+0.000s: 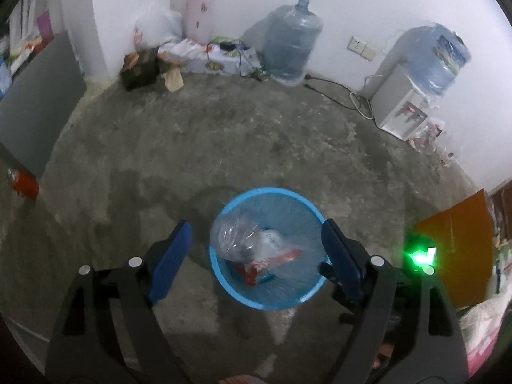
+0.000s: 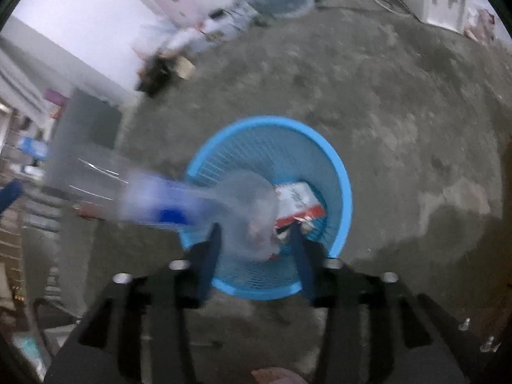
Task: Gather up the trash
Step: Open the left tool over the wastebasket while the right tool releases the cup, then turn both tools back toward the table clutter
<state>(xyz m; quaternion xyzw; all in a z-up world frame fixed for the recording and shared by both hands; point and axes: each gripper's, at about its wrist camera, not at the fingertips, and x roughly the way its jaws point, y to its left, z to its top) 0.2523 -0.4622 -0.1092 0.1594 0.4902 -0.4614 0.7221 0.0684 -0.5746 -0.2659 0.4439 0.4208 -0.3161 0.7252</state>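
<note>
A blue mesh trash basket [image 1: 315, 294] stands on the concrete floor; it also shows in the right wrist view [image 2: 342, 172]. Inside lie a clear plastic bag [image 1: 233, 235] and a red-and-white carton [image 1: 272, 259], which the right wrist view also shows [image 2: 297, 201]. My left gripper [image 1: 256, 240] is open and empty above the basket. My right gripper [image 2: 256, 233] is open over the basket's near side. A clear plastic bottle with a blue label [image 2: 160, 198], blurred by motion, lies across the basket's left rim, its end between my fingers.
Along the far wall stand a large water jug [image 1: 292, 41], a water dispenser [image 1: 403, 102], boxes and bags [image 1: 192, 54]. A grey cabinet [image 1: 38, 99] is at left, an orange board [image 1: 457, 249] at right, a red can [image 1: 24, 184] on the floor.
</note>
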